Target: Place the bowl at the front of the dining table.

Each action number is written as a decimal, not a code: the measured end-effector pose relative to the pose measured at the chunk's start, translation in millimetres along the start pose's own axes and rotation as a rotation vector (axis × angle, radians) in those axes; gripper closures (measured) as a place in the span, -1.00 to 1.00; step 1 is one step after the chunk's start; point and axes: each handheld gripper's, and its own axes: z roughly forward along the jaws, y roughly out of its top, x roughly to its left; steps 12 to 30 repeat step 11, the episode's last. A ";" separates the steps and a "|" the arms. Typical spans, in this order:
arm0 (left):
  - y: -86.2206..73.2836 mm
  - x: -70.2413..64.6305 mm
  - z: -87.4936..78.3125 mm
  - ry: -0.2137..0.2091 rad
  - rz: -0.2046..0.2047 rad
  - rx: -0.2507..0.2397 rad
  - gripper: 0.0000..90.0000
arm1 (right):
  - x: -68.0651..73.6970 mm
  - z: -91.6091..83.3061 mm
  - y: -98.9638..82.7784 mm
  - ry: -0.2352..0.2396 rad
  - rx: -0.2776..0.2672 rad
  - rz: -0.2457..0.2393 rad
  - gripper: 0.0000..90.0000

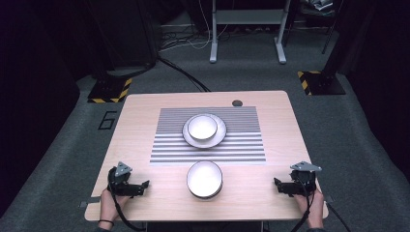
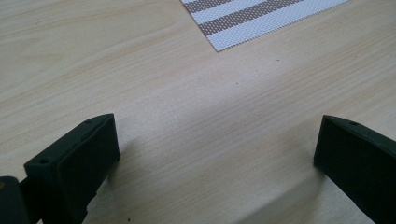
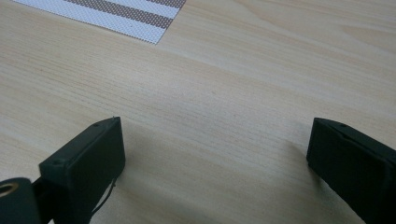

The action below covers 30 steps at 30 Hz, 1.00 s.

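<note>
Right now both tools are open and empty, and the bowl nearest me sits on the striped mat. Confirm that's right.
Not quite. The near bowl sits on the bare wooden table, just off the striped mat, as the high view shows. The left tool and right tool are open and empty.

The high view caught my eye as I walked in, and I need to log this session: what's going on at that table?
A person sits at a light wooden table with a black hand-held gripper in each hand, the left hand-held gripper and right hand-held gripper both open, low at the near corners, holding nothing. Between them sits a round white bowl. Farther back, a second white bowl sits on a white plate on a grey striped placemat. Nothing is being touched.
</note>
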 end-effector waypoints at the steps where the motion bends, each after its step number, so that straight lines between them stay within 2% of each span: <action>1: 0.0 0.0 0.0 0.000 0.000 0.000 -1.00 | 0.0 0.0 -0.8 0.002 -0.005 -0.008 -0.92; 9: 3.3 2.4 3.8 0.045 -0.044 -0.004 -1.00 | 1.5 0.4 -0.7 0.002 -0.005 -0.004 -0.94; 30: 3.3 2.7 3.8 0.048 -0.047 -0.004 -1.00 | 1.5 0.7 -0.6 0.001 -0.002 -0.003 -0.96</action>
